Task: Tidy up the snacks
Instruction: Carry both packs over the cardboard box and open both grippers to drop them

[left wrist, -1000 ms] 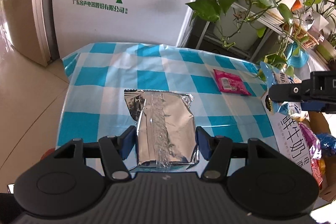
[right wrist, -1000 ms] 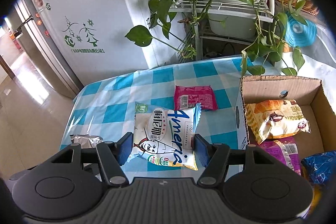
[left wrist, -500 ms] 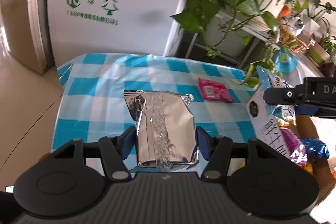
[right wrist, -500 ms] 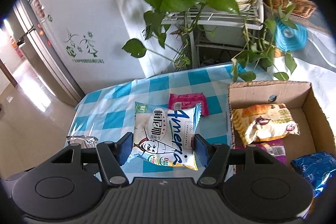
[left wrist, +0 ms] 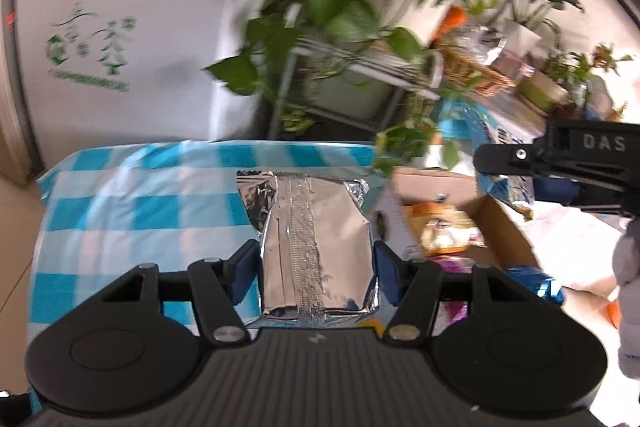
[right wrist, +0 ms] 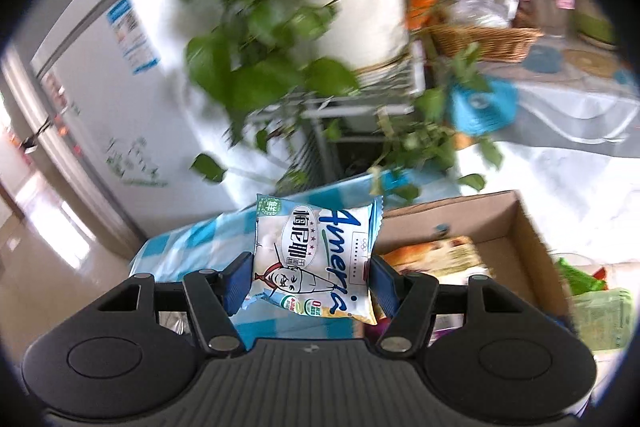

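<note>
Both claws loaded, mid-transfer toward the box.

Left claw (left wrist: 316, 269): jaws drawn in on a silver foil packet (left wrist: 314, 247), blue pads pressed against its two long sides. Packet is held flat, seam side up, clear of the checked tabletop (left wrist: 132, 211), which lies below and to the left in the left wrist view.

Right claw (right wrist: 306, 281): jaws closed on a white snack bag (right wrist: 316, 259) with blue lettering and a cartoon figure. Pads grip its lower half; the top edge stands free above them. In the left wrist view the right claw's body shows at far right, above the far side of the box.

Cardboard box (right wrist: 516, 227): open-topped, to the right of the tabletop. Already holds an orange-yellow bag (right wrist: 436, 255); a purple packet and a blue wrapper (left wrist: 532, 279) show lower in the box in the left wrist view. Box is partly filled, with bare cardboard floor visible toward its far right.

Background plants and shelf are smeared in both views; I read that as the claws travelling, not parked.

Step in hand, as I judge it: carrying two snacks to the box at once.

Next move calls for:
- bringing each packet over the box opening, clear of the near wall;
- keeping the two claws apart over the box so they do not collide;
- lowering, then parting the jaws so each packet drops onto free floor or flat on the bags below.

Risk: the foil packet looks slick and could slide out during the swing.
</note>
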`<state>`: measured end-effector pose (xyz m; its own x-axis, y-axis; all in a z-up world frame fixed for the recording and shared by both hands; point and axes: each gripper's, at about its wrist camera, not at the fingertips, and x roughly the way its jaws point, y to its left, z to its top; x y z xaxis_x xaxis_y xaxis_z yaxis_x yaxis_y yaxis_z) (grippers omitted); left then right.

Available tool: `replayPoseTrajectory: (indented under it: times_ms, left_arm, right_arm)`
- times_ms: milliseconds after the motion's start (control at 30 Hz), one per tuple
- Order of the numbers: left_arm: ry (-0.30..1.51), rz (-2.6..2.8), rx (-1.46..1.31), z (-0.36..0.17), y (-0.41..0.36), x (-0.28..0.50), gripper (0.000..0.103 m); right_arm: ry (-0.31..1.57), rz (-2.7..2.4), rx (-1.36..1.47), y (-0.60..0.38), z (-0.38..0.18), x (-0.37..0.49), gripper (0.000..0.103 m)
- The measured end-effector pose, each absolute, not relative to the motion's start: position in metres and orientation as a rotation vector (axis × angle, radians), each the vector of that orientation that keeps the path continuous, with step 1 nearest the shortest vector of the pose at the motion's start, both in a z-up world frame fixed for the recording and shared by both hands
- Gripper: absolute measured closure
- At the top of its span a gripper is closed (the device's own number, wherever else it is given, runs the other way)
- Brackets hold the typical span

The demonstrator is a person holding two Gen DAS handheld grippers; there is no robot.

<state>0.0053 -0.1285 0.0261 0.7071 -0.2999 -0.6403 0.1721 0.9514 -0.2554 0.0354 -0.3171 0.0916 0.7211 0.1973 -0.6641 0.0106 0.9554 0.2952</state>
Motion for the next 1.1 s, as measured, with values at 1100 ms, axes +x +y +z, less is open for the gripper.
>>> replayPoseTrajectory:
  times_ms: [1100]
  left_arm:
    - [0.791, -0.597, -0.088, 0.025, -0.264, -0.019, 0.023]
  right_arm:
    - [0.744, -0.117, 0.392, -0.411, 0.086, 0.006, 0.026]
